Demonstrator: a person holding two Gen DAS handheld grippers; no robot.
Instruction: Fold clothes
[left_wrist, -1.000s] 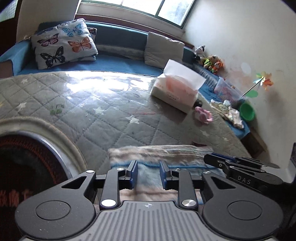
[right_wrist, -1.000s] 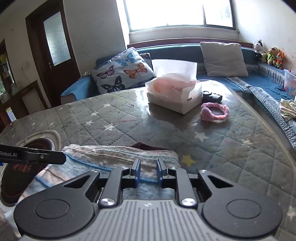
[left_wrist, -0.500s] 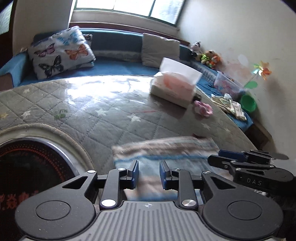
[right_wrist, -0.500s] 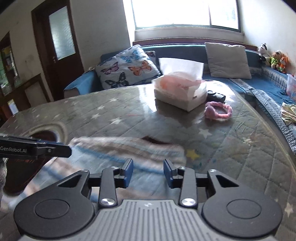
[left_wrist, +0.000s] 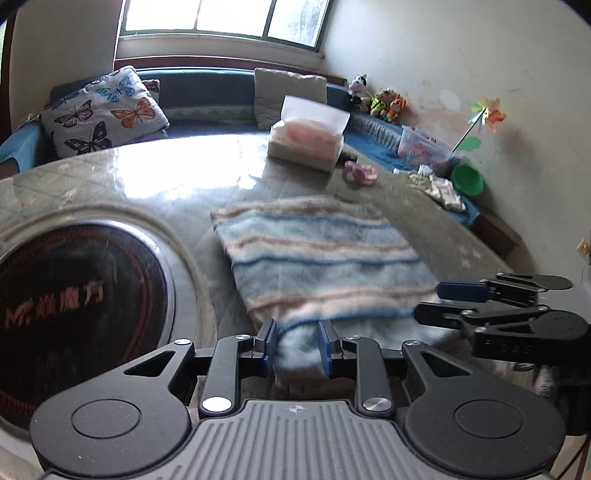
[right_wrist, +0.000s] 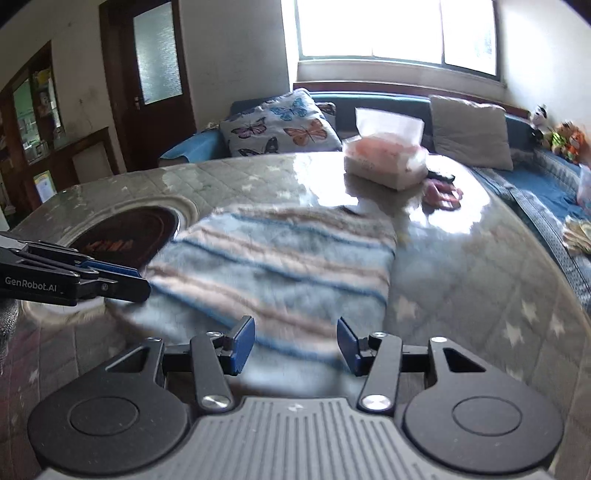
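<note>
A striped blue, white and tan folded garment (left_wrist: 317, 254) lies flat on the quilted table; it also shows in the right wrist view (right_wrist: 273, 273). My left gripper (left_wrist: 297, 349) is at its near edge, jaws slightly apart with a fold of the cloth between them. My right gripper (right_wrist: 293, 345) is wide open above the garment's near edge, holding nothing. The right gripper shows in the left wrist view (left_wrist: 480, 299); the left gripper shows in the right wrist view (right_wrist: 110, 280).
A round black cooktop (left_wrist: 74, 295) is set in the table left of the garment. A tissue box (left_wrist: 306, 144) and a pink hair band (left_wrist: 362, 173) lie at the far side. A blue sofa with a butterfly pillow (left_wrist: 103, 114) runs behind.
Both grippers have pulled back and risen from the garment. The right gripper has opened wide and let go of the cloth. The garment now lies flat and spread.
</note>
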